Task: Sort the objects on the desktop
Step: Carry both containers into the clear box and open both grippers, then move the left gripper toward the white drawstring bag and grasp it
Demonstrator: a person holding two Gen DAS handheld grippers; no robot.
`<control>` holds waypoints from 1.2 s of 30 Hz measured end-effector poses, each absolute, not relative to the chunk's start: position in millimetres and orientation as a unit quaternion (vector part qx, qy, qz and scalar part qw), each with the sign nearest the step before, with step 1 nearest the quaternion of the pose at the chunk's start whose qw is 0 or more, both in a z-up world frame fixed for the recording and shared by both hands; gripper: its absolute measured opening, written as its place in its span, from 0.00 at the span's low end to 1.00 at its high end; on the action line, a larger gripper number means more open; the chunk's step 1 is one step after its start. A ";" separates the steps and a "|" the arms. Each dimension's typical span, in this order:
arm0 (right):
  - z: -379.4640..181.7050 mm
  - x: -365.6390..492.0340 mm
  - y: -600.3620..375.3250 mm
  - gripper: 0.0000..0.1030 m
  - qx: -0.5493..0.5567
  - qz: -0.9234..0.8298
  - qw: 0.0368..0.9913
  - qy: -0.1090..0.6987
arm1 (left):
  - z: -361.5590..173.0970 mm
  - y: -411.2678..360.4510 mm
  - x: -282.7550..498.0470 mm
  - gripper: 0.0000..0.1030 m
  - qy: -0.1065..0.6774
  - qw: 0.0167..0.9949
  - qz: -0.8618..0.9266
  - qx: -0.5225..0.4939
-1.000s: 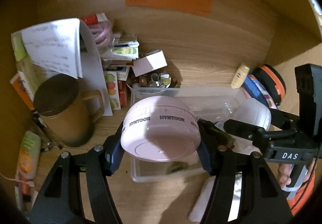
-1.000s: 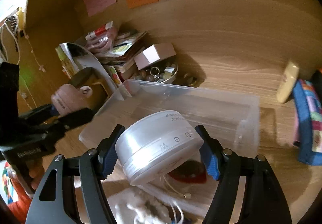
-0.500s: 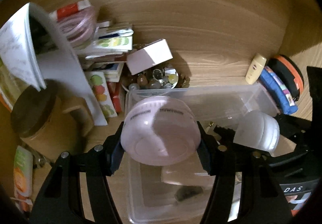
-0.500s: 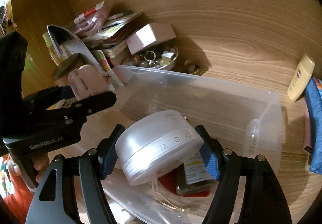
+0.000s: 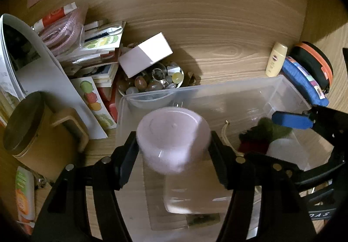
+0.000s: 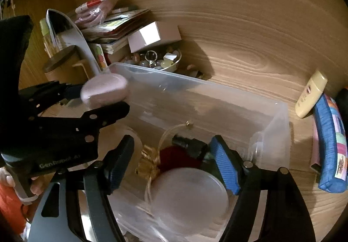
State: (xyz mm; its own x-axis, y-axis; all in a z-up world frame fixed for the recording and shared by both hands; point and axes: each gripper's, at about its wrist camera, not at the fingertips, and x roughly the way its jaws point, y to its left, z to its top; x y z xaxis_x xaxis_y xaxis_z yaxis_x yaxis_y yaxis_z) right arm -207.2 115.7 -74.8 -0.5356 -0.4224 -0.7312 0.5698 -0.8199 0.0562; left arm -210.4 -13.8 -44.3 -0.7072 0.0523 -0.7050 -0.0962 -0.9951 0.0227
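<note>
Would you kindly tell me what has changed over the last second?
The right tool has let go of the white round case, which now lies in the clear bin; its jaws are opening. The left tool sank over the bin, still gripping the pink round case. The clutter behind stayed put.

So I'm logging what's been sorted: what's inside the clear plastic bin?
Inside the clear bin: a white round case, a red item, gold cord, a black piece. The case and jaws hide whatever lies beneath.
</note>
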 end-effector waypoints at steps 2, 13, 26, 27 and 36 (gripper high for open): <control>-74.1 -208.2 116.3 0.71 0.390 -0.869 0.291 0.093 | -45.1 -14.0 -208.8 0.63 0.031 0.044 0.924 -0.380; -68.7 -205.7 119.9 0.78 0.376 -0.875 0.293 0.087 | -44.4 -10.7 -203.4 0.71 0.042 0.031 0.931 -0.361; -45.3 -190.0 123.7 0.81 0.336 -0.880 0.324 0.088 | -21.5 -18.8 -187.2 0.92 0.021 0.028 0.948 -0.315; -42.2 -188.1 124.7 0.81 0.332 -0.881 0.324 0.090 | -18.5 -19.5 -185.7 0.94 0.018 0.029 0.950 -0.310; -2.3 -142.8 149.4 0.91 0.297 -0.898 0.312 0.088 | 4.2 -32.4 -155.0 0.95 -0.004 0.024 0.946 -0.323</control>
